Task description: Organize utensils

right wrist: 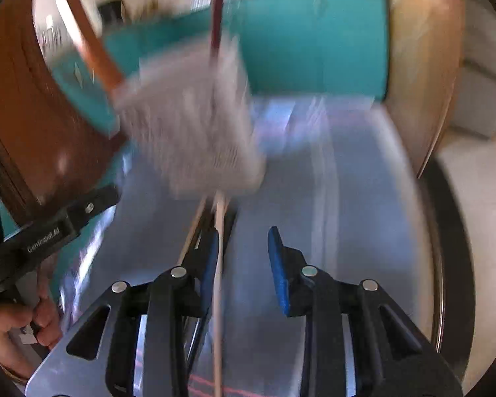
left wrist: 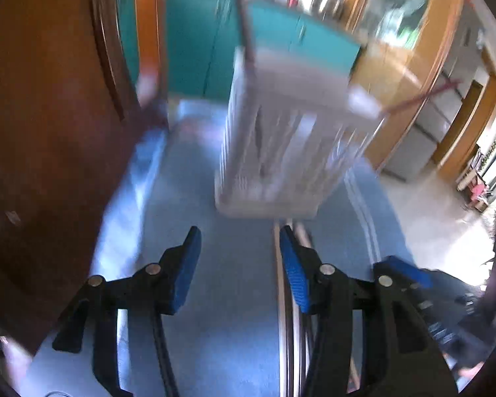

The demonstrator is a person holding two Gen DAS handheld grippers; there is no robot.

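A white slotted utensil holder (left wrist: pixel 281 139) stands on the blue table cloth (left wrist: pixel 221 297), blurred by motion, with a dark red stick (left wrist: pixel 244 29) upright in it. It also shows in the right wrist view (right wrist: pixel 195 122), with the dark red stick (right wrist: pixel 216 13). My left gripper (left wrist: pixel 239 248) is open and empty just in front of the holder. Pale chopsticks (left wrist: pixel 286 297) lie on the cloth by its right finger. My right gripper (right wrist: pixel 243 251) is open; chopsticks (right wrist: pixel 217 297) lie under its left finger, pointing at the holder.
A brown wooden chair back (left wrist: pixel 49 115) rises on the left. A teal cabinet (right wrist: pixel 314 43) stands behind the table. The left gripper's body (right wrist: pixel 43 241) and the holding hand (right wrist: pixel 13 327) show at the left of the right wrist view. Pale floor (left wrist: pixel 439 225) lies on the right.
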